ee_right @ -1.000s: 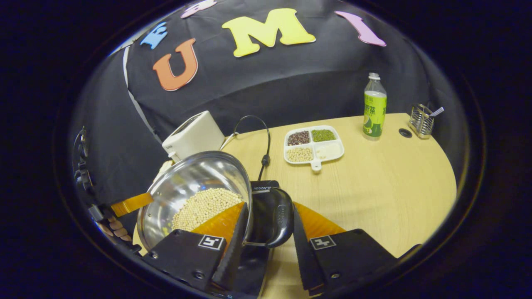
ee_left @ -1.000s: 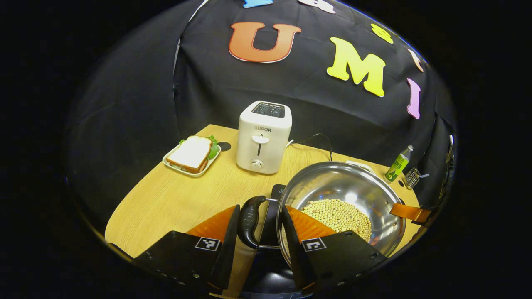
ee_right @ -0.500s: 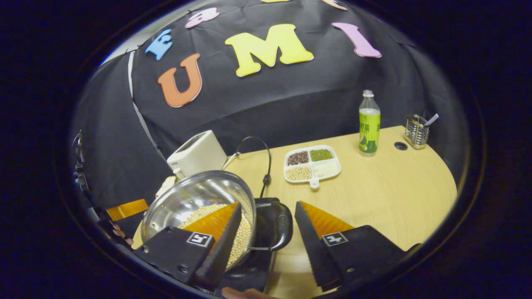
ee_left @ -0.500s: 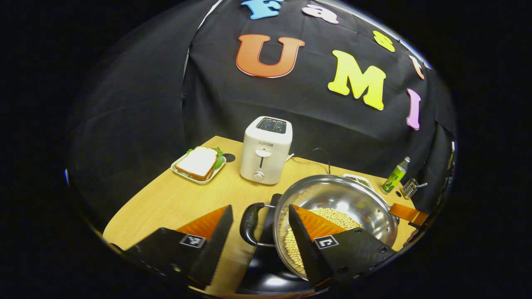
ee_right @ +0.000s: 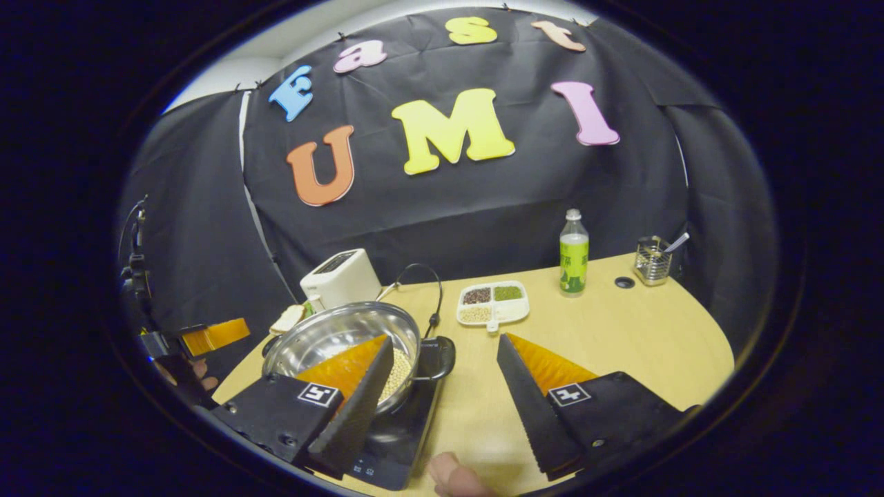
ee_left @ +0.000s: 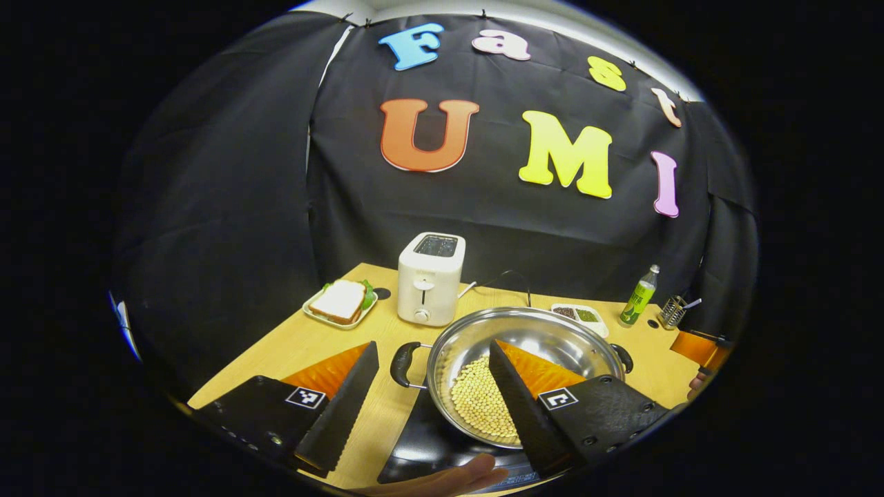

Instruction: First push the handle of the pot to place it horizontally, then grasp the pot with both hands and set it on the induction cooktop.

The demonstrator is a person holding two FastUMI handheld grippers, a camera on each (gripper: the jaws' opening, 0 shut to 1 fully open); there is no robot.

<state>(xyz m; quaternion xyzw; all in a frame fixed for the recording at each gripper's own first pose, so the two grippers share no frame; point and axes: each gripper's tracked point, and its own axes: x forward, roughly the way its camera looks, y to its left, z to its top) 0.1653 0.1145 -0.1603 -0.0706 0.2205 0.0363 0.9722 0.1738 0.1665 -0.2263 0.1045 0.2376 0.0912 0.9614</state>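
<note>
The pot [ee_left: 525, 373] sits on the cooktop [ee_right: 400, 442] mid-bench, so the job looks basically done. Both the left hand-held gripper [ee_left: 431, 404] and the right hand-held gripper [ee_right: 442, 397] are wide open, holding nothing, clear of the handles. Handles [ee_left: 402, 364] run side to side, level, which suits a two-handed lift.

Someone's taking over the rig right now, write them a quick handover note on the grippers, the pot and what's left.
Left gripper: open, holding nothing, raised near the pot's left handle.
Right gripper: open, holding nothing, raised near the right handle.
Pot, with beans inside, sits on the cooktop, both handles lying flat.
Done: handle levelled, pot placed, grips released.
Left: nothing apparent for the pot; just move both grippers away.
</note>
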